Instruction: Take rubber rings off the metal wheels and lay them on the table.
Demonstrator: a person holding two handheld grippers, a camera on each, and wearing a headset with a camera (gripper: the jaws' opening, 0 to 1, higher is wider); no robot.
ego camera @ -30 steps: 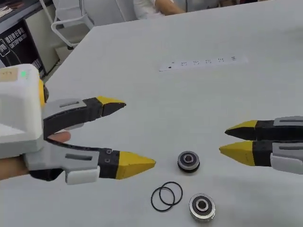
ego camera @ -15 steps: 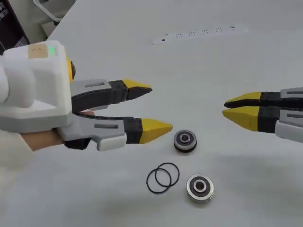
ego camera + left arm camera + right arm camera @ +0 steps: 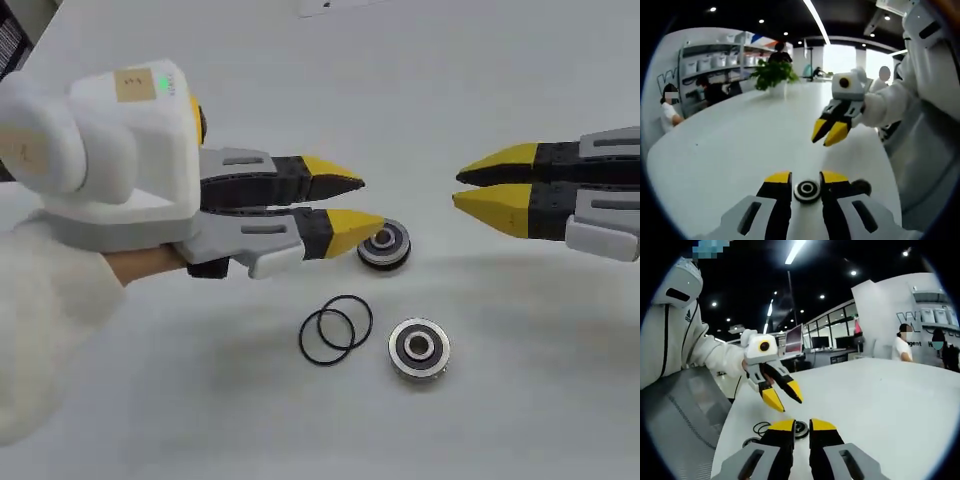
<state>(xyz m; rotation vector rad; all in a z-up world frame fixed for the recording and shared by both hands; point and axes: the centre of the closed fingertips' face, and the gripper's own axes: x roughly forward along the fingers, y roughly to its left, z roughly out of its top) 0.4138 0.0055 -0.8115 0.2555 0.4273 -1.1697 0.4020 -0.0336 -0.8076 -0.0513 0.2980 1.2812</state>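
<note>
We had two rings (image 3: 335, 328) lying below our left gripper's (image 3: 368, 203) narrowly parted fingers (image 3: 345, 228). The wheel (image 3: 384, 244) at their tips seemingly wore its ring; the nearer wheel (image 3: 418, 347) looked bare. Our right gripper (image 3: 458, 188), slightly parted, held nothing.

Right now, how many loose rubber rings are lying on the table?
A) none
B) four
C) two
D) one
C: two black rings lie overlapping on the table, just left of the nearer wheel in the head view.
</note>
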